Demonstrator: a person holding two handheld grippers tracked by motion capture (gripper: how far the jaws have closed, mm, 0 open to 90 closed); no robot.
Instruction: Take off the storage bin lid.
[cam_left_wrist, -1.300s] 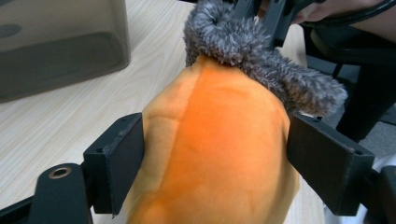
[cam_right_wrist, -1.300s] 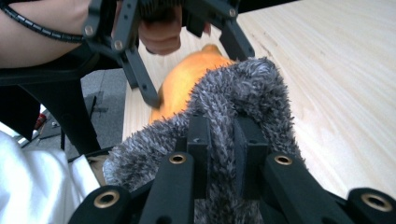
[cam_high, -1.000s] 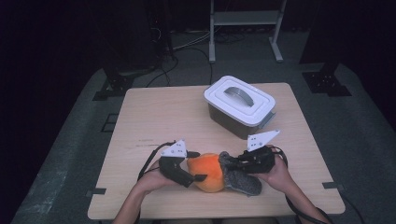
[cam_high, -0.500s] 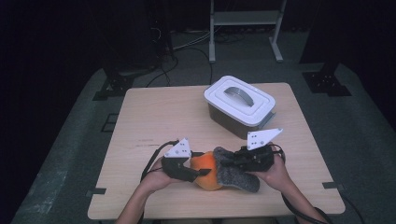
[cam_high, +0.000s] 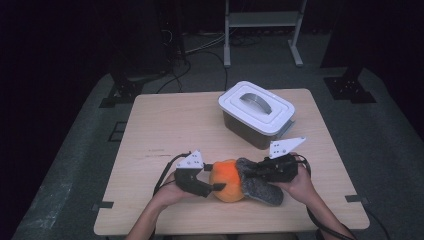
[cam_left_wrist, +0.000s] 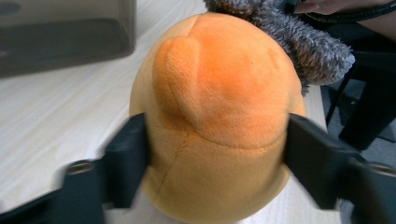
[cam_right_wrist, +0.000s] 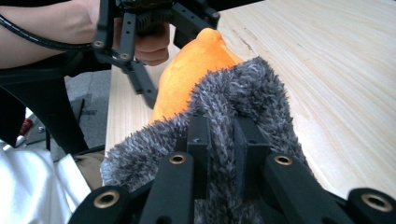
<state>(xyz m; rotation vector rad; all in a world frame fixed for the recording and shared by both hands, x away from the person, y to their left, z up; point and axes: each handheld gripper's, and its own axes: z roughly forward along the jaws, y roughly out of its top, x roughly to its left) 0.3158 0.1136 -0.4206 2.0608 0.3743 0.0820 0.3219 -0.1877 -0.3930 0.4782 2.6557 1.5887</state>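
A plush toy lies near the table's front edge: an orange body (cam_high: 228, 180) with a grey furry part (cam_high: 260, 184) on its right. My left gripper (cam_high: 215, 181) is shut on the orange body (cam_left_wrist: 219, 116), one jaw pressing each side. My right gripper (cam_high: 260, 172) is shut on a fold of the grey fur (cam_right_wrist: 224, 140), pinched between its two jaws. In the right gripper view the orange body (cam_right_wrist: 191, 70) sits beyond the fur, with the left gripper (cam_right_wrist: 140, 37) and a hand behind it.
A dark bin with a white handled lid (cam_high: 256, 106) stands at the back right of the wooden table (cam_high: 170, 125). Cables trail from both grippers toward the front edge. A metal stand (cam_high: 260, 20) is on the floor beyond the table.
The left gripper has slid in from the left and now clamps the orange body. The plush has shifted slightly. The right gripper keeps its hold on the grey fur.
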